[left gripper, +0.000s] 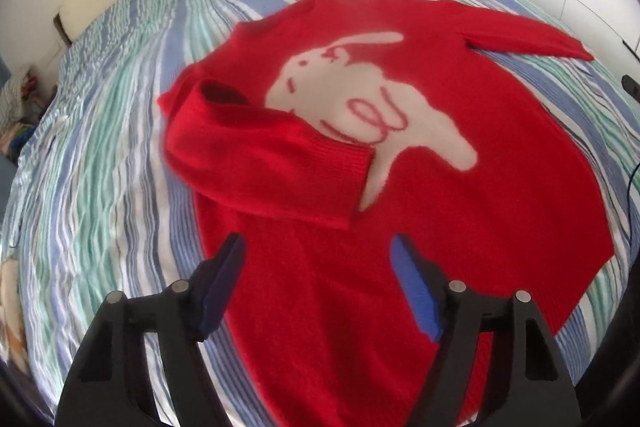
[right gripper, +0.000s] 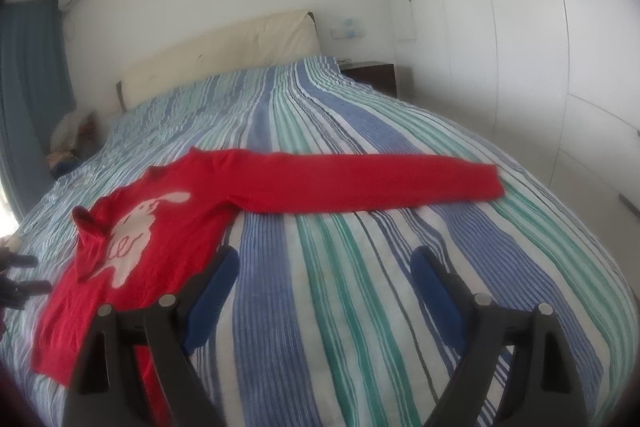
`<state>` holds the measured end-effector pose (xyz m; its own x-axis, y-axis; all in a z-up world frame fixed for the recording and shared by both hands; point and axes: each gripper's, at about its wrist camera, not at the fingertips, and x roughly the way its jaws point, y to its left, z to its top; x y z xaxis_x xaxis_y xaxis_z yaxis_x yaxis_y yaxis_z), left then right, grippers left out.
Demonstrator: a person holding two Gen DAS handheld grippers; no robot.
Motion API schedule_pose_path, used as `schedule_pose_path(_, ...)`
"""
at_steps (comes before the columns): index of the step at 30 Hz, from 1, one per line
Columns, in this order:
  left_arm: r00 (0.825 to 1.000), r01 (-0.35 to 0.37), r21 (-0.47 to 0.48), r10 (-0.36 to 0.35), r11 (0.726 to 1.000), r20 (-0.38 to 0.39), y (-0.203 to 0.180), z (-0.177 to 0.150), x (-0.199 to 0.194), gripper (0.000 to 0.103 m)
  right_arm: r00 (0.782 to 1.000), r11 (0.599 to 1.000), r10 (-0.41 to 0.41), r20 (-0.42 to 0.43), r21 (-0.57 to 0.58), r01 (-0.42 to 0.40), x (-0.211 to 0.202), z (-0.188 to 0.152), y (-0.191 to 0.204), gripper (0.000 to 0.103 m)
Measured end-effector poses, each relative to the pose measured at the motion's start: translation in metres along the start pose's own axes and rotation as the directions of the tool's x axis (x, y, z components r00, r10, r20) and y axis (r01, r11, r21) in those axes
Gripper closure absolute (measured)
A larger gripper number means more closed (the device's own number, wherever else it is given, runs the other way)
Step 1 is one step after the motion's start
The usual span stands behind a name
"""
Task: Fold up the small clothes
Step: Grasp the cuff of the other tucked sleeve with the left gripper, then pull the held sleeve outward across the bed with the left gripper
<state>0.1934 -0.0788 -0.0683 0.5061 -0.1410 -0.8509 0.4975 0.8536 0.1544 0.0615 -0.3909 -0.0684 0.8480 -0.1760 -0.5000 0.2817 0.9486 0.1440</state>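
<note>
Presently the red sweater [left gripper: 400, 167] lies face up on the striped bed [left gripper: 120, 147], its white rabbit motif [left gripper: 372, 99] showing. One sleeve [left gripper: 272, 171] is already folded in across the chest, its cuff resting at the edge of the motif, just ahead of the left gripper [left gripper: 320, 259]. The other sleeve [right gripper: 360, 183] is not yet folded: it lies stretched out flat across the bedspread, well ahead of the right gripper [right gripper: 324, 267] and running off to that gripper's right.

Left fingers [left gripper: 226, 267]: spread, nothing between them, hovering over the lower body of the garment. Right fingers [right gripper: 430, 279]: likewise spread and empty, over bare bedspread just beside the sweater's side edge.

Judgement: the step in hand is folding the outstretched sleeve inward. To do it well, the right fingers should take the sleeve near the cuff, pinching both layers, lift only enough to clear the bed, and carry it over so it lies across the chest on or beside the folded sleeve. The left fingers may pin the body near the shoulder so the knit does not drag. The fabric looks soft and fuzzy; a shallow pinch could slip.

The headboard [right gripper: 224, 55] and wardrobe doors [right gripper: 480, 27] stand well beyond the fingers.
</note>
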Motion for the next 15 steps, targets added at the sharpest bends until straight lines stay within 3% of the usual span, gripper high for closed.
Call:
schedule_pose_path(4, 1.000, 0.010, -0.021, -0.010, 1.000, -0.014, 0.001, 0.013, 0.032, 0.026, 1.000, 1.000, 0.015, -0.007, -0.010, -0.015, 0.001, 0.001, 0.004, 0.016)
schedule_pose_path(5, 1.000, 0.005, -0.026, -0.005, 1.000, -0.012, 0.001, 0.013, 0.037, 0.032, 1.000, 1.000, 0.019, -0.012, -0.009, -0.019, 0.002, 0.000, 0.004, 0.016)
schedule_pose_path(7, 1.000, 0.024, -0.058, -0.025, 0.998, -0.010, 0.004, 0.012, 0.043, 0.080, 0.999, 1.000, 0.025, -0.021, -0.008, -0.025, 0.004, 0.000, 0.004, 0.016)
schedule_pose_path(8, 1.000, 0.023, -0.092, -0.024, 0.995, -0.007, 0.009, 0.010, 0.040, 0.095, 0.999, 1.000, 0.026, -0.024, -0.008, -0.026, 0.004, 0.000, 0.004, 0.016)
schedule_pose_path(11, 0.993, 0.085, -0.218, -0.064, 0.972, 0.104, 0.046, 0.000, 0.000, 0.096, 0.999, 1.000, 0.026, -0.023, -0.007, -0.026, 0.004, 0.000, 0.004, 0.016)
schedule_pose_path(13, 0.987, 0.065, -0.267, -0.022, 0.961, 0.161, 0.082, -0.012, -0.033, 0.096, 0.999, 1.000, 0.025, -0.021, -0.008, -0.025, 0.004, -0.001, 0.005, 0.016)
schedule_pose_path(15, 0.980, -0.011, -0.290, 0.068, 0.957, 0.185, 0.124, -0.025, -0.059, 0.096, 1.000, 1.000, 0.021, -0.021, -0.010, -0.021, 0.005, -0.001, 0.005, 0.016)
